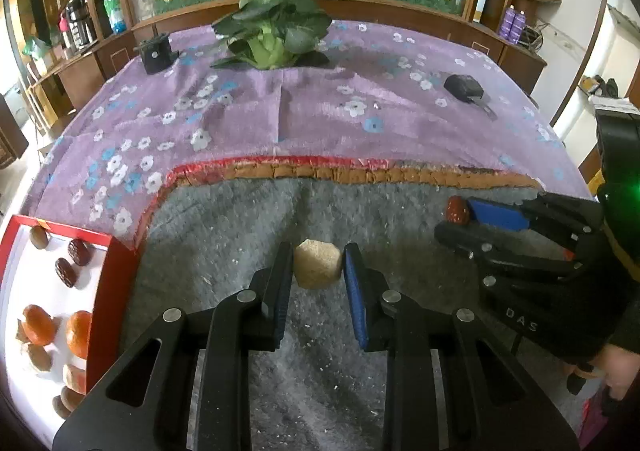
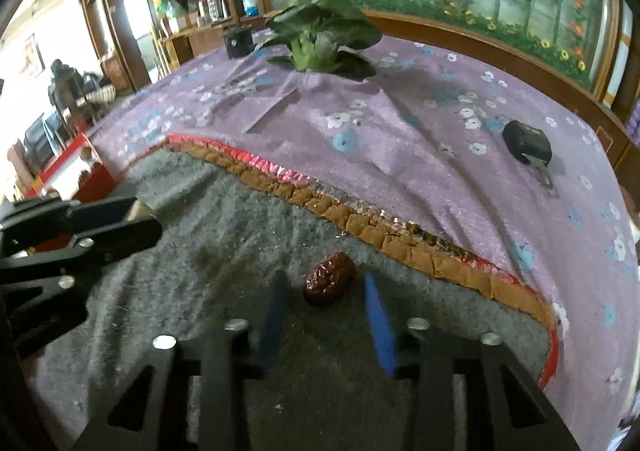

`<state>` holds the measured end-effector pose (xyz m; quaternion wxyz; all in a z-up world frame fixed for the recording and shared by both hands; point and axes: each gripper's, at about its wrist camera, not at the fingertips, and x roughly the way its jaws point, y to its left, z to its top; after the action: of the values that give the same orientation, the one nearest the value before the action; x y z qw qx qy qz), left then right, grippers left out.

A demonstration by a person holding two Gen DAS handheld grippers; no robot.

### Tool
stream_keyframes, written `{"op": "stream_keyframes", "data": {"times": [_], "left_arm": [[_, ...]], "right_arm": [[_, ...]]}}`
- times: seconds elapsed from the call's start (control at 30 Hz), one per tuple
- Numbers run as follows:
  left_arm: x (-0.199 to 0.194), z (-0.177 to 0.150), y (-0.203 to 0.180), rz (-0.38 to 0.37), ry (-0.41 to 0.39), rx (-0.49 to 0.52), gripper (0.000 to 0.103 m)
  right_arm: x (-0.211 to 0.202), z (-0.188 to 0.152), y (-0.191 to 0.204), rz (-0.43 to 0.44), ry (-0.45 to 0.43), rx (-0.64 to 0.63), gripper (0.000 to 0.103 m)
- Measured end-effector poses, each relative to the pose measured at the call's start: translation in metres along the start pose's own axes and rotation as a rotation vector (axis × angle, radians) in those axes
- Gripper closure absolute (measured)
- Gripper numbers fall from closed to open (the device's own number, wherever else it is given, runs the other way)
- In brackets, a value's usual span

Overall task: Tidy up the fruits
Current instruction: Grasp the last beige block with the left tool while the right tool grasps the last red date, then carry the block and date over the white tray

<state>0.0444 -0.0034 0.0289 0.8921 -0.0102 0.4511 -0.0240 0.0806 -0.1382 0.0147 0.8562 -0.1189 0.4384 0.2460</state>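
A rough, tan, faceted lump [image 1: 318, 264] sits clamped between the left gripper's [image 1: 318, 271] blue pads on fuzzy grey felt [image 1: 240, 219], while the right gripper [image 2: 324, 291] stands apart around a wrinkled dark-red jujube [image 2: 330, 278].

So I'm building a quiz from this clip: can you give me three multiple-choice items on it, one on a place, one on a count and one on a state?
1. Where is the red tray?
A. on the left of the table
B. by the green plant
C. under the black box

2. How many oranges lie in it?
A. none
B. two
C. five

3. What does the right gripper do with the red date?
A. grips it tight
B. holds it aloft
C. sits open around it

Answers: 1 A, at the left edge of the left wrist view; 2 B, two oranges side by side; 3 C, gaps show on both sides.
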Motion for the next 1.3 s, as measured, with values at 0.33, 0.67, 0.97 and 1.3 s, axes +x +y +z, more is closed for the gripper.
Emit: {"op": "stream_keyframes", "data": {"times": [0.33, 0.67, 0.97, 1.3], "left_arm": [[-0.015, -0.005, 0.003, 0.014, -0.011, 0.001, 0.079], [-0.043, -0.021, 0.008, 0.033, -0.032, 0.004, 0.078], [-0.066, -0.037, 0.036, 0.077, -0.046, -0.019, 0.078], [-0.086, -0.051, 0.081, 0.136, -0.066, -0.077, 0.078]], "right_arm": [[-0.031, -0.019, 0.0, 0.035, -0.044, 0.065, 0.078], [-0.067, -0.035, 0.044, 0.092, -0.095, 0.057, 0.078], [-0.075, -0.031, 0.089, 0.141, -0.102, 0.002, 0.078], [-0.074, -0.016, 0.146, 0.203, -0.103, -0.08, 0.079]]}}
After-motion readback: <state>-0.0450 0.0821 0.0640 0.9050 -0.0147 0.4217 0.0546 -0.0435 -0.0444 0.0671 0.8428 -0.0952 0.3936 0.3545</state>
